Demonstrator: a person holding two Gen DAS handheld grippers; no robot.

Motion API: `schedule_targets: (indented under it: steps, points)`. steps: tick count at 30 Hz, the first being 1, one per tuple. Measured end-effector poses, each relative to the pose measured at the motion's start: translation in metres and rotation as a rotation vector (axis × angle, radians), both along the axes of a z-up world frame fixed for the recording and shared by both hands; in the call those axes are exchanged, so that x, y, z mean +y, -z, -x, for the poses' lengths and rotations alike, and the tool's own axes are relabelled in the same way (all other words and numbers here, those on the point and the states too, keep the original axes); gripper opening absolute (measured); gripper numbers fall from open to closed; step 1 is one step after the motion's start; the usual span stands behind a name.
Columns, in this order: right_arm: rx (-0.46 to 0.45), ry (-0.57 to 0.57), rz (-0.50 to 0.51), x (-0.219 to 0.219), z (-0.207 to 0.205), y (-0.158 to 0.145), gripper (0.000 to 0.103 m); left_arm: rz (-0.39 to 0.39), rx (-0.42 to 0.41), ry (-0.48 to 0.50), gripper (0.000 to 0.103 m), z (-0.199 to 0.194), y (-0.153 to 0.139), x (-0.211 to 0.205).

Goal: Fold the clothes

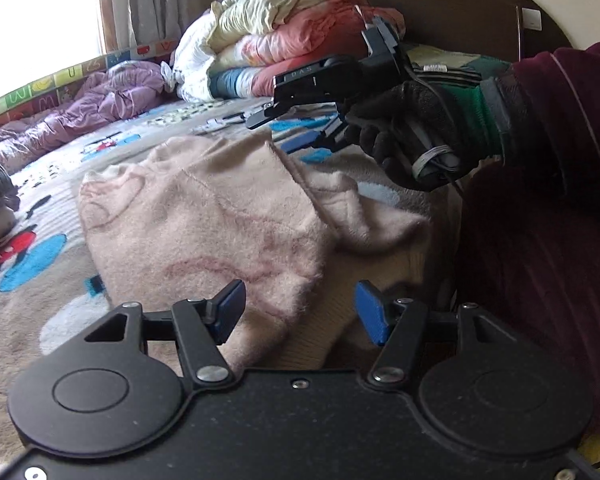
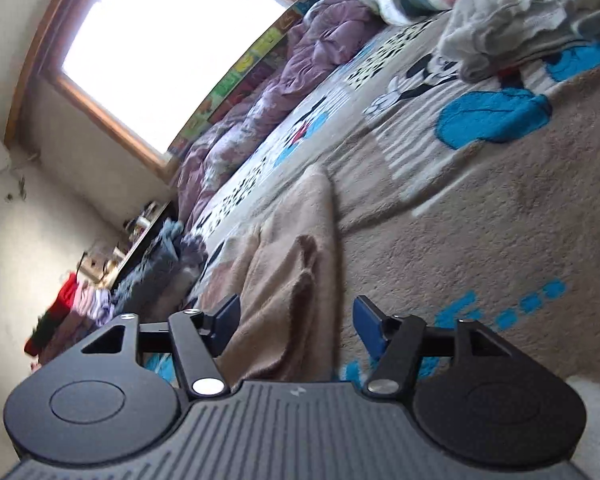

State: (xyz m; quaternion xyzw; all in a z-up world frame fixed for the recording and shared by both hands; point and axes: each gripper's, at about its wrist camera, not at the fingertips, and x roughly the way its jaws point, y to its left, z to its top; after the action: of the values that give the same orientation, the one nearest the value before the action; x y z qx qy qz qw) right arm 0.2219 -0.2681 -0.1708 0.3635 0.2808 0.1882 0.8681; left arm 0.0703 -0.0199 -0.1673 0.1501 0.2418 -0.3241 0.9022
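Daylit bedroom, with a cartoon-print blanket (image 1: 60, 184) covering the bed and a pink fuzzy garment (image 1: 204, 216) lying crumpled on it.

Bright window (image 2: 160, 48) sits in a wooden frame beside a grey curtain (image 1: 156, 0); a purple quilt (image 1: 100, 96) runs along the bed's far edge, and stacked bedding (image 1: 284, 40) rests against the dark headboard (image 1: 452, 4). Left hand-held gripper (image 1: 300, 310) hovers just over the garment's near end, blue pads spread apart with nothing between them. Right hand-held gripper (image 2: 296, 320), held in a black-gloved hand (image 1: 412, 136), is raised above the garment's far edge, its fingers likewise spread and empty. More clothes (image 2: 72, 312) pile up at the room's far side.
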Motion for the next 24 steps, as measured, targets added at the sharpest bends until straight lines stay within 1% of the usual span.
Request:
schedule_targets:
  steps: [2, 3, 4, 5, 6, 7, 9, 11, 14, 17, 18, 20, 22, 24]
  points:
    - [-0.008, -0.032, 0.024, 0.003, -0.001, 0.0, 0.045, -0.003, 0.004, 0.008, 0.06, -0.004, 0.001, -0.001]
    - [-0.014, -0.044, 0.034, 0.005, -0.001, -0.001, 0.032, -0.003, 0.005, 0.012, 0.06, -0.005, 0.001, -0.002]
    - [-0.024, -0.047, 0.041, 0.006, -0.001, -0.004, 0.027, -0.002, 0.006, 0.016, 0.06, -0.007, 0.001, -0.002]
    - [-0.033, -0.05, 0.048, 0.007, 0.0, -0.006, 0.025, -0.001, 0.007, 0.019, 0.06, -0.008, 0.001, -0.002]
    - [-0.045, -0.052, 0.059, 0.008, 0.002, -0.01, 0.016, -0.004, 0.006, 0.021, 0.06, -0.008, 0.001, -0.002]
    - [-0.056, -0.049, 0.075, 0.01, 0.002, -0.015, 0.012, -0.006, 0.005, 0.023, 0.06, -0.008, 0.001, -0.003]
    - [-0.053, -0.038, 0.093, 0.013, 0.001, -0.024, 0.01, -0.012, 0.002, 0.026, 0.06, -0.008, 0.002, -0.003]
    - [-0.043, -0.031, 0.083, 0.016, -0.002, -0.036, 0.009, -0.017, -0.002, 0.029, 0.06, -0.007, 0.002, -0.003]
    - [-0.006, -0.03, 0.058, 0.025, -0.01, -0.053, 0.008, -0.026, -0.006, 0.034, 0.06, -0.007, 0.003, -0.003]
    - [0.04, -0.036, 0.045, 0.04, -0.018, -0.069, 0.008, -0.052, -0.029, 0.035, 0.059, -0.003, 0.006, -0.005]
    - [0.051, -0.041, 0.046, 0.045, -0.019, -0.073, 0.008, -0.057, -0.034, 0.033, 0.057, -0.002, 0.006, -0.005]
    - [0.069, -0.049, 0.053, 0.056, -0.023, -0.083, 0.008, -0.057, -0.045, 0.016, 0.048, 0.0, 0.004, -0.003]
    - [0.071, -0.055, 0.079, 0.07, -0.025, -0.092, 0.008, -0.049, -0.053, -0.012, 0.03, -0.001, 0.002, 0.0]
    - [0.068, -0.063, 0.102, 0.082, -0.029, -0.1, 0.008, -0.025, -0.036, -0.026, 0.025, -0.003, -0.001, 0.007]
